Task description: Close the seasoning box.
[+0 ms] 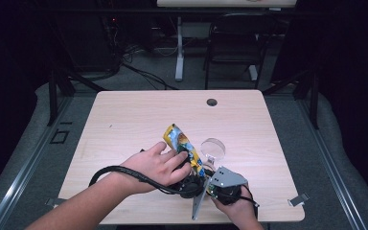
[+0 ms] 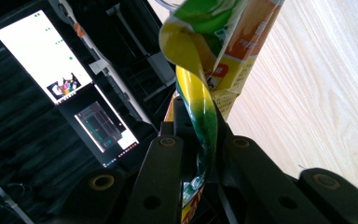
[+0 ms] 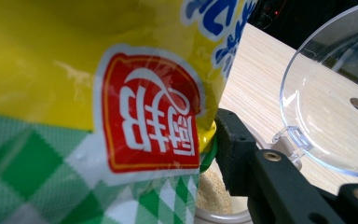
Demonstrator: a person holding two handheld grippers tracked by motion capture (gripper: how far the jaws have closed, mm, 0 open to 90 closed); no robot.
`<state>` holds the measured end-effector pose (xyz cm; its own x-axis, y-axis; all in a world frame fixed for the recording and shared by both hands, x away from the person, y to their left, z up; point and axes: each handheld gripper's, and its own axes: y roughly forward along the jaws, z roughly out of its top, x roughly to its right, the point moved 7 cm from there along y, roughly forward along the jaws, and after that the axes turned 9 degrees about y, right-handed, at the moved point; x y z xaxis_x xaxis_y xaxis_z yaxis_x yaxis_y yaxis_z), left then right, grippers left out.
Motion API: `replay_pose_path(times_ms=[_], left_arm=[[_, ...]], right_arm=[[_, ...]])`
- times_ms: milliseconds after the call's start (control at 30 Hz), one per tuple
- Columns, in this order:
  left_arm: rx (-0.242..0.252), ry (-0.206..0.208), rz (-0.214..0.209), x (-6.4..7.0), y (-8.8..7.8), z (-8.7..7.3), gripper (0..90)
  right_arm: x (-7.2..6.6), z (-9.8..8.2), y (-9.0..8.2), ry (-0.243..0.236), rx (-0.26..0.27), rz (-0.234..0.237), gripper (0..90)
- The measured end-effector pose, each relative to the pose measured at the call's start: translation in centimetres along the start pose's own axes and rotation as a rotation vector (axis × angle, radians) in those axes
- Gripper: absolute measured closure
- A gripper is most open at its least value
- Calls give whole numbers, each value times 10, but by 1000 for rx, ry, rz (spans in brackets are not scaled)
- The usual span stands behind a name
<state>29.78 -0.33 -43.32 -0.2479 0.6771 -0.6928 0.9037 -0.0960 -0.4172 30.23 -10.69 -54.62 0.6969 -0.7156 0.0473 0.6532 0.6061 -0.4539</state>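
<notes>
A yellow, green-checked snack bag (image 1: 178, 140) slants up over the table (image 1: 124, 115), its mouth turned down towards me. My left gripper (image 2: 200, 135) is shut on the bag's twisted lower edge (image 2: 193, 93); in the high view the left gripper (image 1: 193, 168) sits under the person's hand. A clear jar (image 3: 212, 198) with beige crumbs stands below the bag (image 3: 98, 93), its round hinged lid (image 1: 213, 147) flipped open. My right gripper (image 1: 210, 171) holds the jar; one black finger (image 3: 235, 149) presses its side, and the bag hides the other.
A grommet hole (image 1: 212, 102) lies at the table's far edge. A chair (image 1: 235, 43) and a desk leg (image 1: 179, 48) stand beyond it. Lit monitors (image 2: 42, 51) show in the left gripper view. Bare wood spreads to the left and far side.
</notes>
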Motion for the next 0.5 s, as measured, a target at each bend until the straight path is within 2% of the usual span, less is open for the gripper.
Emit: replay_pose_path(times_ms=[500], left_arm=[[-14, -36, -28, 9, -2, -10, 888]], right_arm=[[-4, 5, 7, -14, 14, 8, 715]])
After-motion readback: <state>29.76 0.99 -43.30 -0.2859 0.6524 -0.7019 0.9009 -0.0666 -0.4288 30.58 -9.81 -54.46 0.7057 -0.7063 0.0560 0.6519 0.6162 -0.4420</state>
